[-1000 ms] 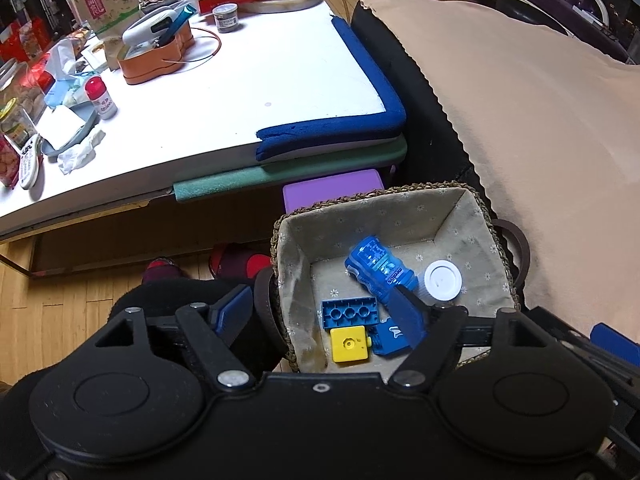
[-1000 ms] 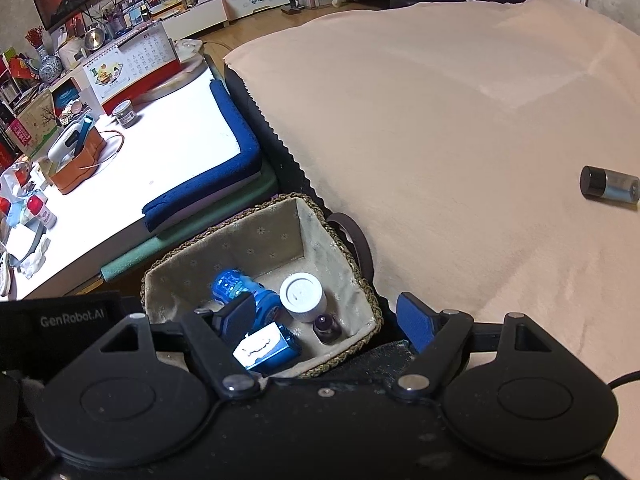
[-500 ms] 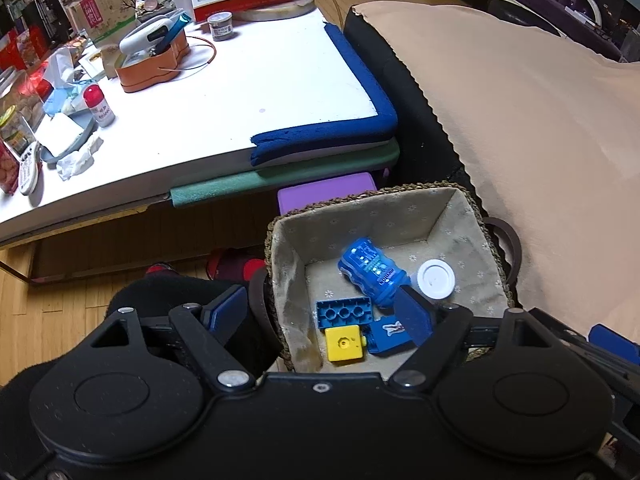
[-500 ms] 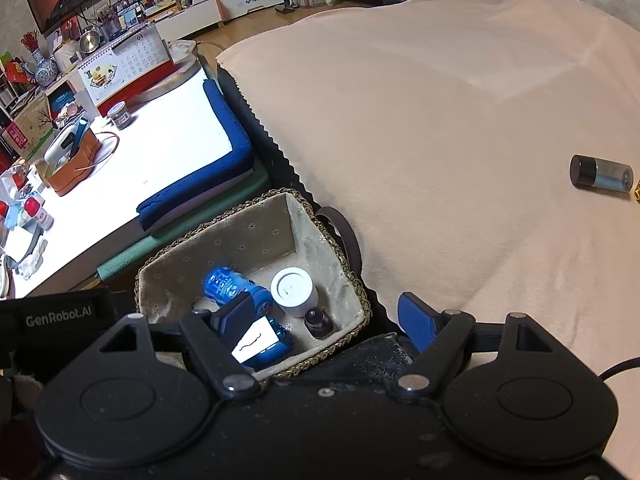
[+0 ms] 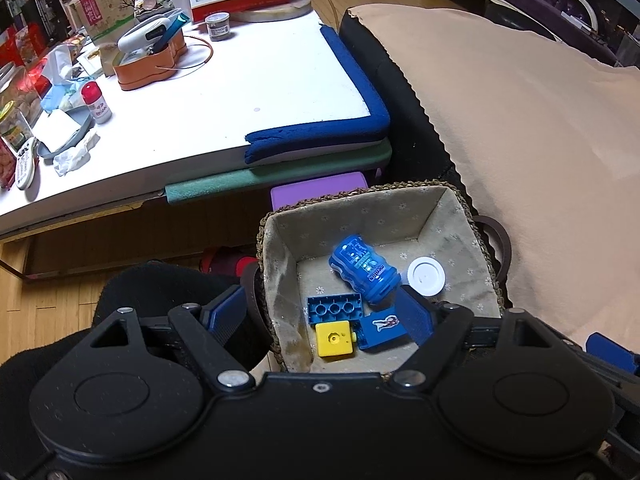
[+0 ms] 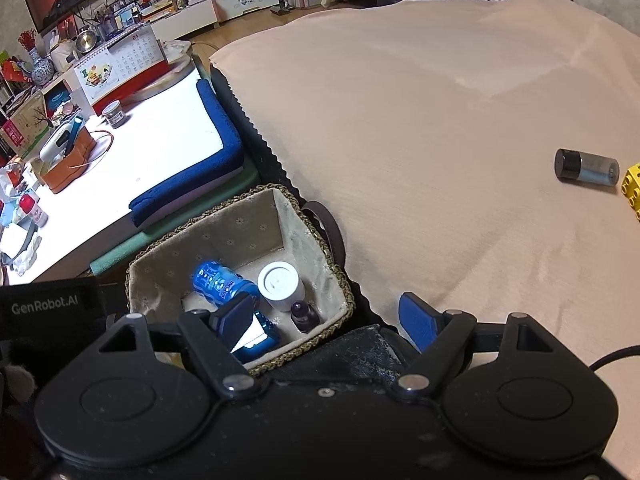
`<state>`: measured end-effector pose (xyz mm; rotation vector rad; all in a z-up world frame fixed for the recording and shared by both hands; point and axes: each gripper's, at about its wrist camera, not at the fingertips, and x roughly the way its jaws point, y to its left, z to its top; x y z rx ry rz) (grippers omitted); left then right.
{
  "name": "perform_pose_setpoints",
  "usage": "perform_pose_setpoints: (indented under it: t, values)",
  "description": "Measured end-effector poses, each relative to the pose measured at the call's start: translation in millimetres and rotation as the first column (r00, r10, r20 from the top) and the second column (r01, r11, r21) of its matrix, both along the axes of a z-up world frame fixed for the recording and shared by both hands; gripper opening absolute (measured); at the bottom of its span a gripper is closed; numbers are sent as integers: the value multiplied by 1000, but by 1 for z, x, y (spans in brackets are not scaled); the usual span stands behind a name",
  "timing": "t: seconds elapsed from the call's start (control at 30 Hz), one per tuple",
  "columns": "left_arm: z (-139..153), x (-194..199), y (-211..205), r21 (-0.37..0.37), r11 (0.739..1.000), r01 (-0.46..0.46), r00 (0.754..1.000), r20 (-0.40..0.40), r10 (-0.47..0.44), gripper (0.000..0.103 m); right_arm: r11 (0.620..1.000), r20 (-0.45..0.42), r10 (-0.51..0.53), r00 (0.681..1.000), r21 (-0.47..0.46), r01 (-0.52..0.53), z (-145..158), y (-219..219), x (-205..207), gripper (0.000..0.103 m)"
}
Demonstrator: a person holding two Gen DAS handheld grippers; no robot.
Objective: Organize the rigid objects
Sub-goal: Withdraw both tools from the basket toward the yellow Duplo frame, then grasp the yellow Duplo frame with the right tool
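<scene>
Woven basket, fabric-lined, sits on the floor between the low white table and the beige cloth. Contents seen from the left wrist view: blue bottle lying on its side, white round-lidded jar just beside it, blue 6-hole brick, yellow block touching that brick's near edge, and a blue sticker block partly hidden behind the right finger. The right wrist view adds 1 small dark bottle near the jar. Left gripper hangs over the basket's near side, jaws spread wide; nothing is between the pads, and neither pad presses on any item. Its left finger is outside the basket wall, its right finger over the inside. Right gripper is likewise spread wide and empty, straddling the basket's near right corner, 1 finger over the basket, the other over the cloth. Well apart on the cloth, at the right: a dark-capped vial lying on its side, with a yellow brick just beside it at the frame edge.
</scene>
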<state>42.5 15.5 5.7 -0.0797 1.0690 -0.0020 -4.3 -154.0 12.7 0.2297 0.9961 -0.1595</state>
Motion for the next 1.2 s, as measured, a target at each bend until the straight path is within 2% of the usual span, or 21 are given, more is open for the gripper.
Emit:
perform_pose_setpoints:
  t: [0.37, 0.73, 0.97, 1.2]
  values:
    - [1, -10, -13, 18, 999, 33, 999, 14, -33, 78, 1000, -7, -28, 1000, 8, 28, -4, -14, -15, 80]
    - [-2, -26, -37, 38, 994, 103, 995, 17, -103, 78, 997, 13, -76, 997, 19, 76, -1, -38, -39, 81]
    - [-8, -37, -61, 44, 983, 176, 984, 3, -176, 79, 988, 32, -157, 987, 11, 157, 1, -72, -69, 81]
    - [-16, -48, -89, 71, 966, 247, 969, -12, -247, 79, 958, 62, -285, 956, -14, 287, 7, -120, -107, 81]
